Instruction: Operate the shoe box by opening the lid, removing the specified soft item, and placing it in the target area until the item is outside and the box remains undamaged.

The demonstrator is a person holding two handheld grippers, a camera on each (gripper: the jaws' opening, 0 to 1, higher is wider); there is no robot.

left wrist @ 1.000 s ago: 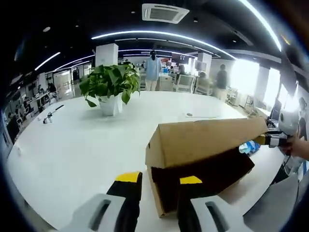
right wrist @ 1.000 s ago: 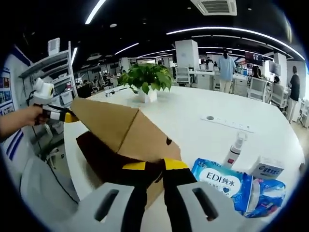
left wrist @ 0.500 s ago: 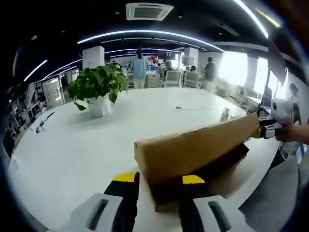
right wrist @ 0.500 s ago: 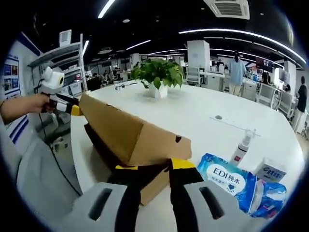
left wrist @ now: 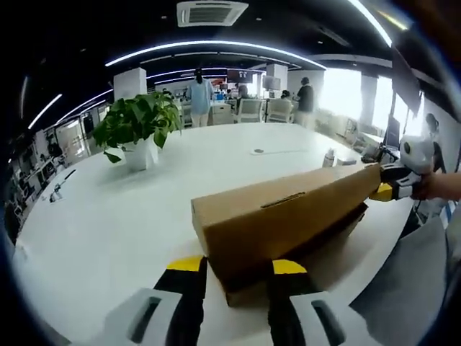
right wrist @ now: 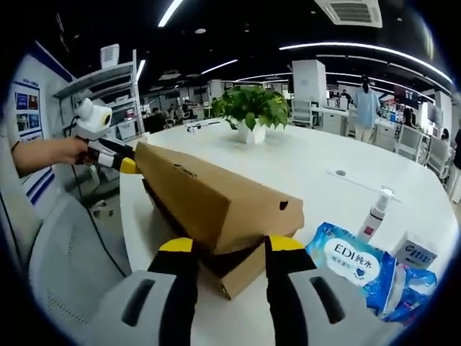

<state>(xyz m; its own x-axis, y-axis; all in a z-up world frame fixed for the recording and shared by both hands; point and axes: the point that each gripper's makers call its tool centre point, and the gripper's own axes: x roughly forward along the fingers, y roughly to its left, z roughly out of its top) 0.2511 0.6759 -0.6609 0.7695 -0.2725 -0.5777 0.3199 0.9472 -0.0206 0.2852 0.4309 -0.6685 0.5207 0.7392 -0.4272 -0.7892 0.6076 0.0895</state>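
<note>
A brown cardboard shoe box (left wrist: 281, 216) lies on the white round table (left wrist: 108, 216), its lid lowered with a thin dark gap under it. My left gripper (left wrist: 239, 265) stands open, the box's near corner between its yellow-tipped jaws. At the box's far end my right gripper (left wrist: 385, 191) touches the lid's edge, held by a hand. In the right gripper view the box (right wrist: 209, 202) runs away to the left. There my right gripper (right wrist: 230, 245) is open around its near corner, and my left gripper (right wrist: 119, 160) touches the far end of the lid.
A potted green plant (left wrist: 137, 126) (right wrist: 252, 108) stands mid-table. Right of the box lie a blue wet-wipes pack (right wrist: 353, 263), a spray bottle (right wrist: 374, 214) and a small carton (right wrist: 416, 254). A grey chair (right wrist: 65, 267) is at the table's edge. People stand far behind.
The lid, raised steeply a second ago, has come down almost flat onto the box. My right gripper's jaws have spread wider apart.
</note>
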